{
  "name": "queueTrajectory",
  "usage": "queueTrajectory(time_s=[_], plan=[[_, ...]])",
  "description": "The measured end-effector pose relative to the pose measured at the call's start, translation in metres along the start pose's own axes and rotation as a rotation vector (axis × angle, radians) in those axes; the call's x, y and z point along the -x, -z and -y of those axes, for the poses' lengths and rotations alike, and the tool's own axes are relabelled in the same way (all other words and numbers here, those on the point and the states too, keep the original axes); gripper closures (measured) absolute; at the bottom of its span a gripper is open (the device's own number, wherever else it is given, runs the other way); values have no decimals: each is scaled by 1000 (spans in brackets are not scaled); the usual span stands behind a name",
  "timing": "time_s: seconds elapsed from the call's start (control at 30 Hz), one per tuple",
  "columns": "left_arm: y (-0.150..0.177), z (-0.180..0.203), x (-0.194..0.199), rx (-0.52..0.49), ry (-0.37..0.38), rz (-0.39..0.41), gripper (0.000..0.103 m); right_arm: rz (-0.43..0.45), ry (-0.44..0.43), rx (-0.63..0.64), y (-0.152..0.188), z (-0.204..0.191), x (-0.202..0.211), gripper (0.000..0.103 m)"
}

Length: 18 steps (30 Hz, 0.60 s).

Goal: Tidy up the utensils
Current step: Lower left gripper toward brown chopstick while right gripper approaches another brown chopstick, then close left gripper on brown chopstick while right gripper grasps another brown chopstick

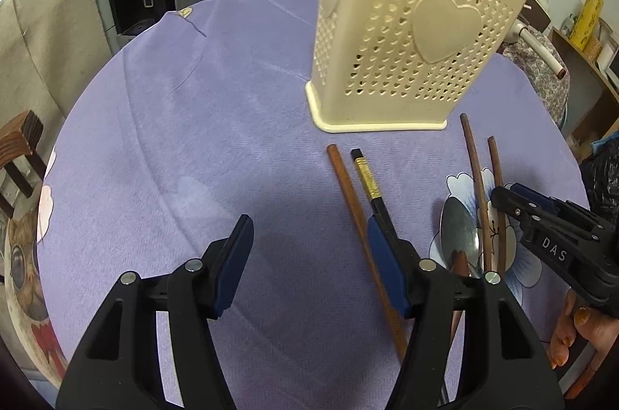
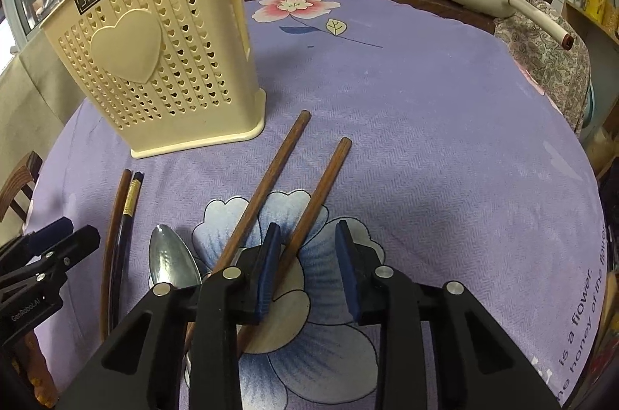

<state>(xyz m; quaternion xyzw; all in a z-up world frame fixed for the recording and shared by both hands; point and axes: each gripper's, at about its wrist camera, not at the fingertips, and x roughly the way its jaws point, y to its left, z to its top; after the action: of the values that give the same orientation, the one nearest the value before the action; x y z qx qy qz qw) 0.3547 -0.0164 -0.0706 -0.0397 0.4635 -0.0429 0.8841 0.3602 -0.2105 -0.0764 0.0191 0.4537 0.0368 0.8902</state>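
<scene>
Your left gripper [image 1: 307,230] points down at a slant, and its two blue pads stand wide apart with nothing pressed between them. Your right gripper [image 2: 307,243] points down the same way, just beside the left one. Its jaws are partly open, with a gap between the pads. Your hand [image 1: 572,328] shows under the right gripper, fingers curled.
</scene>
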Motion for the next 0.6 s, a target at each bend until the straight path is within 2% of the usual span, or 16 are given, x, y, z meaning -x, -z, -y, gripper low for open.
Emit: queueTrajectory(time_s=[0.13, 0.23, 0.6], plan=[[-3, 7, -7, -3, 20, -23, 56, -2, -17, -13, 0, 2, 1, 73], [-3, 14, -9, -33, -29, -18, 67, -3, -21, -12, 0, 3, 1, 73], [-9, 21, -15, -36, -48, -26, 70, 2, 11, -9, -8, -3, -6, 74]])
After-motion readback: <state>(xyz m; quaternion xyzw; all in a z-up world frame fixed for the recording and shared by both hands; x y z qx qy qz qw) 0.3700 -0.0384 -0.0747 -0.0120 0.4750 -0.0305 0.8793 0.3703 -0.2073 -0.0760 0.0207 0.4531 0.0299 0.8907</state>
